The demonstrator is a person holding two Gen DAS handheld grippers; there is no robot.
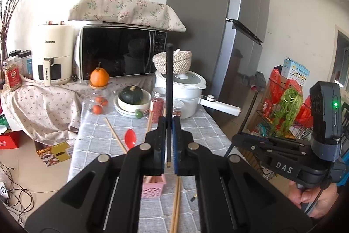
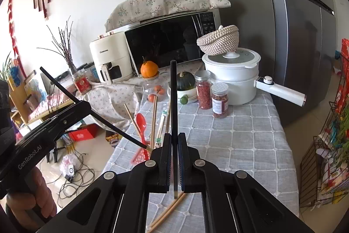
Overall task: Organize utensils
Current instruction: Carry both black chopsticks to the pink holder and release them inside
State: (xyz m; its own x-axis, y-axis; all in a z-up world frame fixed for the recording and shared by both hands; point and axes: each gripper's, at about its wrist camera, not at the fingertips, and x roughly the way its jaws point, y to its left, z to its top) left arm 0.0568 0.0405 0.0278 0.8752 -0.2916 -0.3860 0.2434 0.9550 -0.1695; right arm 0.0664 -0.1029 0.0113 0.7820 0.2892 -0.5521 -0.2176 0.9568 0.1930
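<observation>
Black chopstick (image 1: 169, 88) clamped upright in left gripper (image 1: 169, 130); second black chopstick (image 2: 173, 106) pinched upright in right gripper (image 2: 173, 145). Pink basket (image 1: 152, 188) under left gripper, near table (image 2: 240, 145) front edge — wooden chopsticks (image 2: 168, 213) just beside it. Red spoon (image 1: 130, 138) mid-table, toward left edge.

Each view looks forward along its own fingers from just above the near end of the tabletop (image 1: 202, 123), facing the microwave (image 1: 122, 51) and fridge (image 1: 218, 14) at the far end. The left wrist view sits to the left and catches the right gripper (image 1: 283, 158) at its right edge; the right wrist view catches the left gripper (image 2: 54, 123) at its left edge. Both share the tabletop, microwave, white pot (image 2: 235, 78) and fridge.
</observation>
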